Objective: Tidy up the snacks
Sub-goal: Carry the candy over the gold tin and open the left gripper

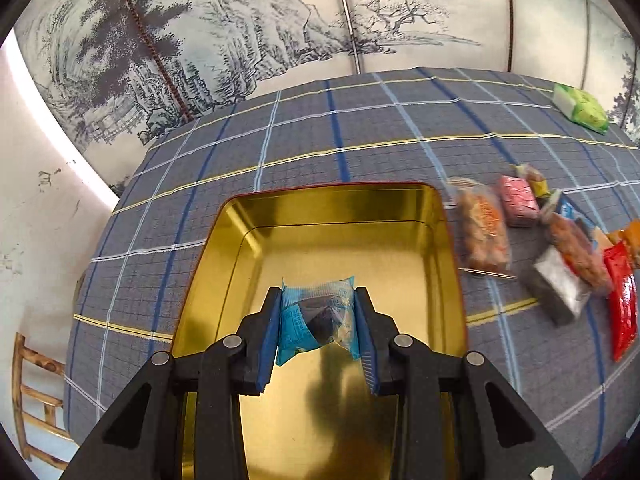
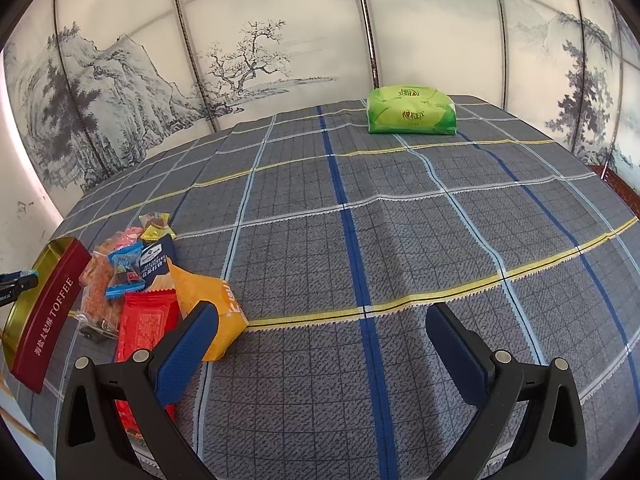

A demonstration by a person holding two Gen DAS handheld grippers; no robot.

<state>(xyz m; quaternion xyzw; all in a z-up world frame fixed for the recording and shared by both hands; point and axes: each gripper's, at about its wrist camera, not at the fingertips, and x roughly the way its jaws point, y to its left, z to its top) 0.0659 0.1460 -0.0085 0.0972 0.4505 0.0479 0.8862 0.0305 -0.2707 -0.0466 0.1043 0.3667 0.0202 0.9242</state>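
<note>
Across the table a grey checked tablecloth [image 2: 400, 240] with blue, pale and yellow stripes is spread, backed by a screen painted with ink mountains and bare trees [image 1: 224, 32]. On the cloth's left part an open toffee tin [image 1: 452, 264] is set, gold inside and dark red outside, the word TOFFEE being legible on its side wall in the right wrist view [image 2: 48, 312]. Far back on the cloth, well apart from everything else, a green tissue pack [image 2: 412, 111] is seen. Just beside the tin, on its right, a heap of wrapped snacks [image 2: 132, 276] is gathered: a clear bag of orange-brown pieces [image 1: 484, 232], a red packet [image 2: 146, 328], an orange packet [image 2: 216, 312], a dark blue biscuit packet [image 2: 156, 260], a pink sweet [image 1: 518, 200], a small blue-wrapped candy [image 2: 124, 276] and a yellow-wrapped candy [image 2: 156, 226]. Motion blur is present over the heap in the left wrist view. A blue-wrapped candy [image 1: 316, 320], with a dark piece visible through its clear window, is clamped between the blue pads of the left gripper [image 1: 316, 324] and is held above the tin's gold floor, where a blurred dark reflection is cast. The right gripper [image 2: 320, 344] is held with its fingers spread wide and nothing between them, above bare cloth, its left pad [image 2: 188, 352] overlapping the red and orange packets in view.
</note>
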